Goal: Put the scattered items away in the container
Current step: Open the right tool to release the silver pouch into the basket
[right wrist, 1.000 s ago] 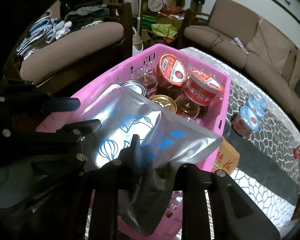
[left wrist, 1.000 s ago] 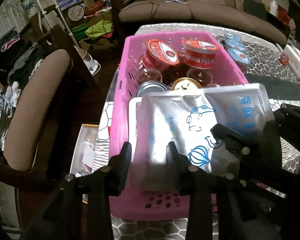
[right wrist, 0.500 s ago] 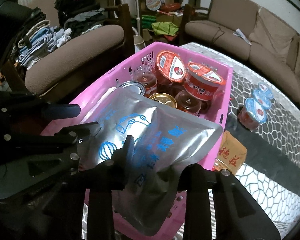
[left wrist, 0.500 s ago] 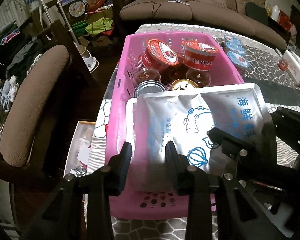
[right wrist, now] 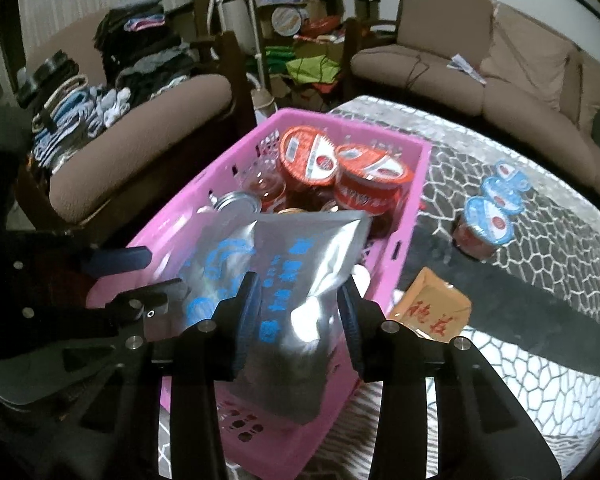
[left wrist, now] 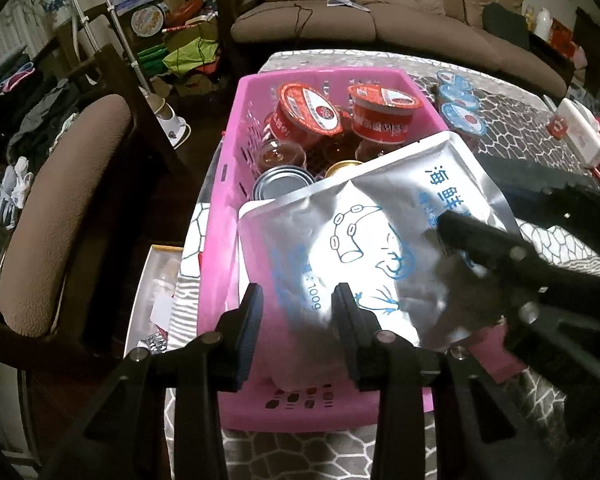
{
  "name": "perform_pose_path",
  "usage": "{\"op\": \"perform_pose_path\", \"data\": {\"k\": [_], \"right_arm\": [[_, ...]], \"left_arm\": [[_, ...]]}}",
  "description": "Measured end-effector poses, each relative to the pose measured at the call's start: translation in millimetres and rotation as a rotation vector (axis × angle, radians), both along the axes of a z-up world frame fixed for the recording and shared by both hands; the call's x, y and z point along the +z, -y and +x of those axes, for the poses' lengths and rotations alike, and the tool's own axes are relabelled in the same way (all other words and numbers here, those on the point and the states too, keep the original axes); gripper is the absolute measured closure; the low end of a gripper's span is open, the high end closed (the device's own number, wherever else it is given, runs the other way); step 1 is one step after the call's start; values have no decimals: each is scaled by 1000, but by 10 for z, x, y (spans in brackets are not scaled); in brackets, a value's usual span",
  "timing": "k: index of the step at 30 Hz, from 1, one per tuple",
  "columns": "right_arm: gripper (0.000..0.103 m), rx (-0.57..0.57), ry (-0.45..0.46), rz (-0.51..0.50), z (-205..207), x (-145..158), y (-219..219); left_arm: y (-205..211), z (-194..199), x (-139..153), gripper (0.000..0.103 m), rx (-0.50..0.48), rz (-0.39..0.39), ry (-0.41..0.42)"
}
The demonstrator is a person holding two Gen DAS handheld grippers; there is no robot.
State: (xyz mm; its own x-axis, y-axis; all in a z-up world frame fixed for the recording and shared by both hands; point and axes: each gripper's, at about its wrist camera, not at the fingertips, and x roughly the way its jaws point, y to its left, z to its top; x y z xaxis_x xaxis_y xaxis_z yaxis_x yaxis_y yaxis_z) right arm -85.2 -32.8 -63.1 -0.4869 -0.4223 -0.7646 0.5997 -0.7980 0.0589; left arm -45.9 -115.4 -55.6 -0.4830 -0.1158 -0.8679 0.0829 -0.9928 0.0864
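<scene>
A silver foil pouch with blue print (left wrist: 364,236) lies tilted over the near end of the pink basket (left wrist: 220,208). It also shows in the right wrist view (right wrist: 284,272). My left gripper (left wrist: 296,312) is open, its fingers either side of the pouch's near edge. My right gripper (right wrist: 298,308) is open around the pouch's other edge. The basket (right wrist: 408,216) holds red-lidded cups (left wrist: 380,112), tins (left wrist: 284,180) and jars.
Blue-lidded cups (right wrist: 488,216) and an orange packet (right wrist: 432,312) lie on the mosaic table (right wrist: 540,280) right of the basket. A white box (left wrist: 580,136) sits far right. A brown chair (left wrist: 60,208) stands left, a sofa behind.
Both grippers have opened and let go of the pouch, which has dropped and tilted into the basket. The right gripper has swung to the right.
</scene>
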Motion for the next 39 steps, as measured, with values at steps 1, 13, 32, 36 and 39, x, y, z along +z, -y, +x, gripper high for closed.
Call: {"op": "perform_pose_path", "data": {"k": [1,13,32,36,39], "right_arm": [[67,-2,-4,-3,-1,22,-12],[74,-4,-46,-63,15,379,-110],[93,-8,-62,-95,-12,569,-206],[93,-26,-9,-73,-102,368,-260],[93,-42,34,-64,-177,212,-313]], "left_arm": [[3,2,15,66,1,2,-6],[54,24,216,66,29,34,-67],[60,110,542,66,34,88,-245],[63,59,426,66,37,110,-215],[37,37,370,66,35,109,-201]]}}
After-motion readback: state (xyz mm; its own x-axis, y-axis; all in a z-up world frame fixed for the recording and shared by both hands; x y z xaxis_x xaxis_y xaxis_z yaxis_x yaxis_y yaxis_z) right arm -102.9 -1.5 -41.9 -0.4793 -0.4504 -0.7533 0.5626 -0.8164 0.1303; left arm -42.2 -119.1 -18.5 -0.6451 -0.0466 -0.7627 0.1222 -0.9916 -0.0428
